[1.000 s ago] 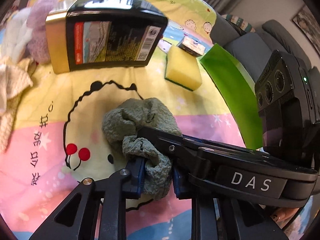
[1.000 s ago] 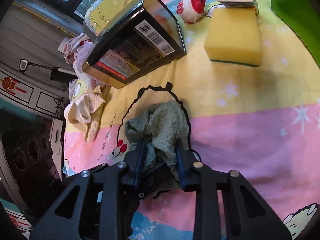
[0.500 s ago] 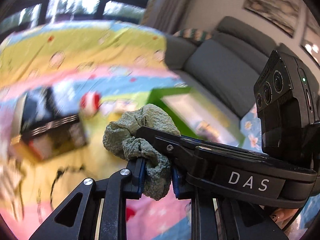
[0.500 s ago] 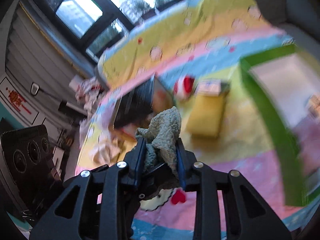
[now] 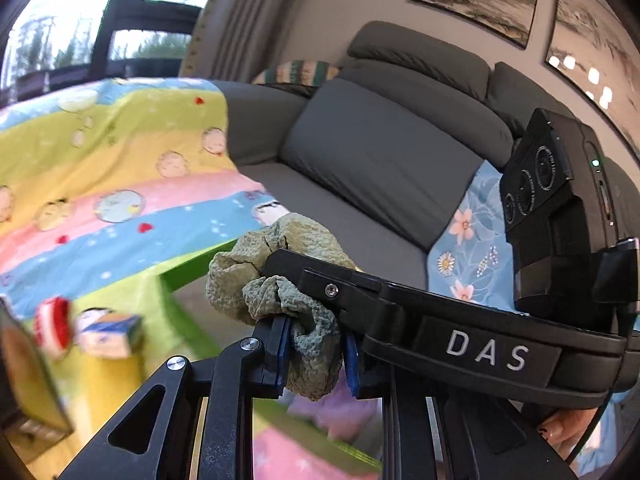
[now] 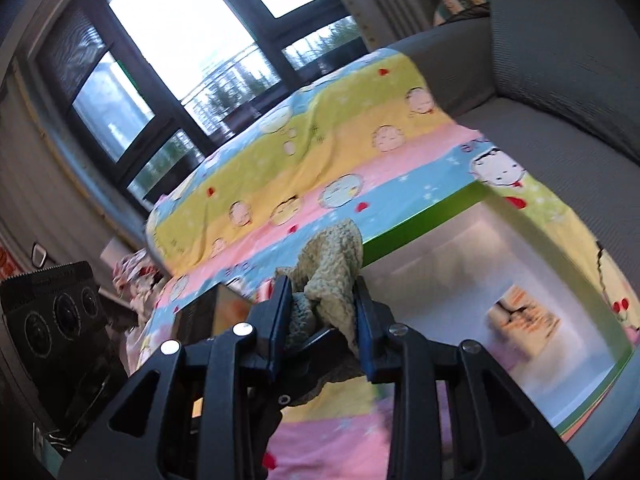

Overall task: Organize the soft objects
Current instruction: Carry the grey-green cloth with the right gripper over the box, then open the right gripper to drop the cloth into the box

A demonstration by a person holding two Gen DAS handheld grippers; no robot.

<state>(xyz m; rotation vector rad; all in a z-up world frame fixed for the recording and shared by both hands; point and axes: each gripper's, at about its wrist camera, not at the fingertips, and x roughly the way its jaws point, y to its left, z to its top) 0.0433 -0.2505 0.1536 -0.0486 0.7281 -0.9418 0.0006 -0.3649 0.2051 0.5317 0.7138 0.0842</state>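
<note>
Both claws pinch the same crumpled green knitted cloth: the left claw is closed on its lower fold, and the right claw, seen crossing in front in the left view, grips it from the side, so the cloth hangs in the air between them, clear of the cartoon-print blanket. Below and beyond it sits a green-rimmed clear bin with a small box inside, beside a grey sofa. A red-and-white plush and a small carton lie blurred on the blanket.
</note>
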